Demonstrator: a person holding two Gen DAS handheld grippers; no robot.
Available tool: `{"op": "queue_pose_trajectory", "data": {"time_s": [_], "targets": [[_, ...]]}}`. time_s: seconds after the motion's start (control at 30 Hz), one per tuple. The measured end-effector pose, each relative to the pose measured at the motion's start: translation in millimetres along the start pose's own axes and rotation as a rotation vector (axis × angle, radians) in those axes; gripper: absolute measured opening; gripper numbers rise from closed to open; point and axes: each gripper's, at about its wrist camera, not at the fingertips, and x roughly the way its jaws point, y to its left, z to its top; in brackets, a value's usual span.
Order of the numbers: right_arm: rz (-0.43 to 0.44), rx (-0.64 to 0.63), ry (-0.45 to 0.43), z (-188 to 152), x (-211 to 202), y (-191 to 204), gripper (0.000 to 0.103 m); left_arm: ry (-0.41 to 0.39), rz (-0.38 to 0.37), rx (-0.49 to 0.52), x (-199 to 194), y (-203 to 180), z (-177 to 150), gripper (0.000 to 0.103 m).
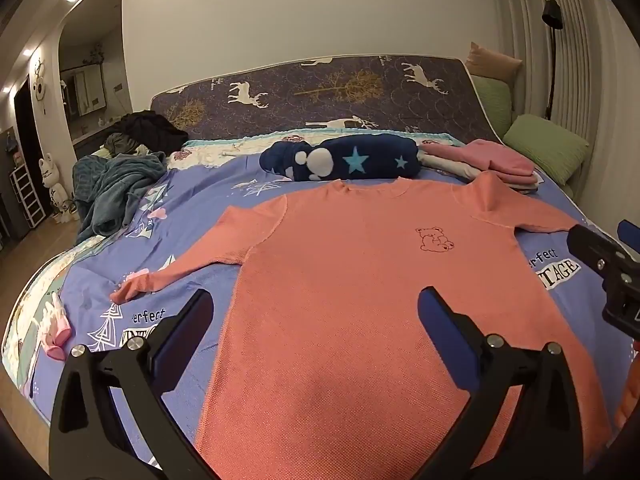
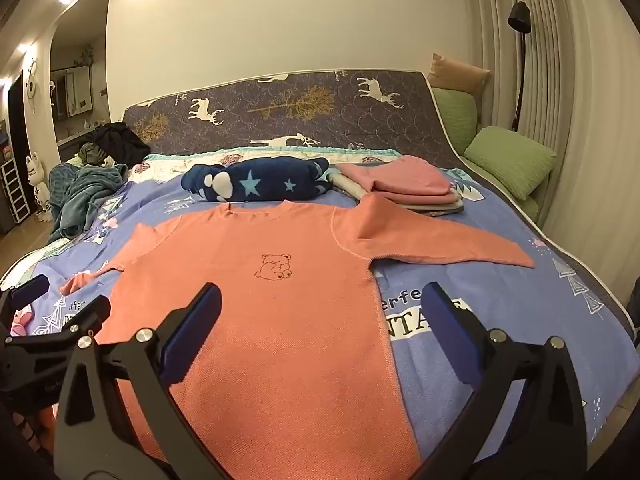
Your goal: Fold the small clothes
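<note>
A salmon-pink long-sleeved top with a small bear drawing (image 1: 348,300) (image 2: 256,312) lies flat, front up, on the blue bedsheet (image 1: 192,220) (image 2: 500,320), both sleeves spread out. My left gripper (image 1: 316,312) is open and empty above the top's lower left part. My right gripper (image 2: 320,308) is open and empty above the top's lower right edge; it also shows at the right edge of the left wrist view (image 1: 608,264). The left gripper shows at the left edge of the right wrist view (image 2: 40,320).
A rolled navy star blanket (image 1: 344,158) (image 2: 256,180) and a stack of folded pink and grey clothes (image 1: 492,164) (image 2: 404,184) lie beyond the collar. A teal blanket (image 1: 116,188) is heaped at the left. Small pink socks (image 1: 54,328) lie near the left edge. Green pillows (image 2: 508,160) sit right.
</note>
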Motion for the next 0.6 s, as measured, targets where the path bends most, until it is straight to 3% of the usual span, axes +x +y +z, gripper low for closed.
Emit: {"op": "queue_pose_trajectory", "data": {"time_s": [0.13, 0.6], "targets": [[0.008, 0.01, 0.004, -4.5, 0.2, 2.0, 0.101, 0.006, 0.016, 0.057, -5.3, -14.5, -0.5, 0.102], [0.002, 0.002, 0.015, -1.1, 3.7, 2.1, 0.101, 0.046, 0.016, 0.047, 3.9, -14.8, -3.5, 0.102]]}}
